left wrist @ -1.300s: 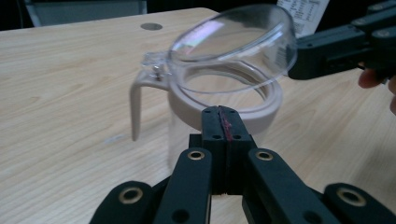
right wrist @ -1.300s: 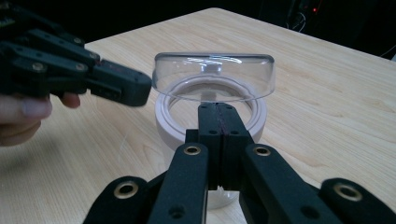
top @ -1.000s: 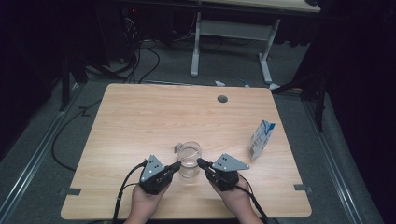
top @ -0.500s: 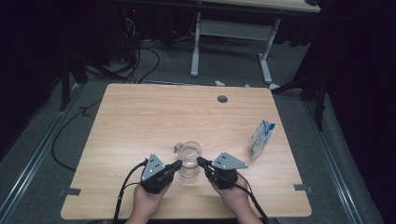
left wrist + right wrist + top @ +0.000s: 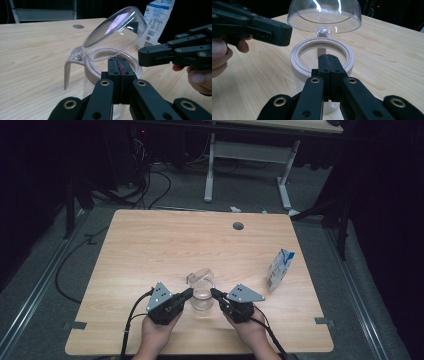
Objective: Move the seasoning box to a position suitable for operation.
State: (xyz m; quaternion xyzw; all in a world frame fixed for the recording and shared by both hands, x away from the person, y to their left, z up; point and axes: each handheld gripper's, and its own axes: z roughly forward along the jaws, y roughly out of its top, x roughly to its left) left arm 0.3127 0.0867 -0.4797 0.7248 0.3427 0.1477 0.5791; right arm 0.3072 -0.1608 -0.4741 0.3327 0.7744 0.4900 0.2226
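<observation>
Jar [image 5: 202, 296] stands near the front edge of the table [image 5: 150, 250], hinged clear lid [image 5: 117, 32] tilted up, so we judge the mouth is ready for access. We hold the left gripper [image 5: 189, 293] at the jar's 9 o'clock and the right gripper [image 5: 214, 293] at its 3 o'clock, bracketing it. Both sets of jaws are fully closed on nothing, tips beside the rim. A milk carton [image 5: 279, 270] stands apart at 2 o'clock.

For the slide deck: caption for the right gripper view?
Shut right gripper faces clear jar with domed lid flipped open.
</observation>
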